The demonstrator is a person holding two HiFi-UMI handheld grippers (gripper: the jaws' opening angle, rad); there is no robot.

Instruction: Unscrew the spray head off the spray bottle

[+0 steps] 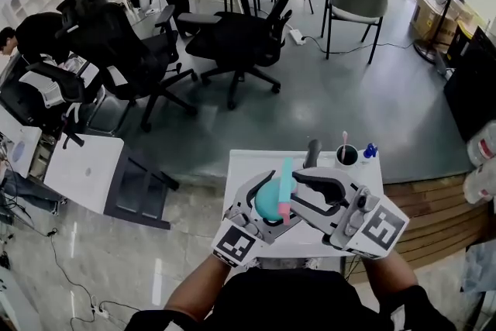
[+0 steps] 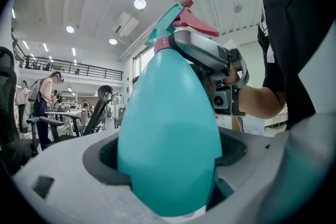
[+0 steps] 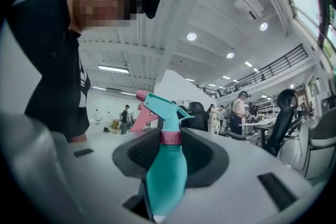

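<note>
The task is judged to be at an early stage: the spray head (image 3: 157, 107) is still seated on the spray bottle (image 2: 168, 128), the pink collar (image 3: 170, 137) is seen tight against the neck with no gap, and no sign of loosening can be made out. The collar has yet to be gripped, turned off its thread and lifted away with the head. The bottle is held in the air over the near edge of the white table (image 1: 248, 167), just in front of the person. Its broad teal body is clamped between the jaws of the left gripper (image 2: 167, 155), whose pads are pressed against both flanks. The right gripper (image 3: 170, 157) is set about the collar with its jaws partly apart; dark gaps are seen on either side, so the pads are judged not yet to be pressing. The bottle is kept roughly upright, its long axis near vertical with the base low and the head on top. The teal nozzle (image 3: 188, 113) is pointed away from the person and the pink trigger (image 3: 139, 113) towards them.
</note>
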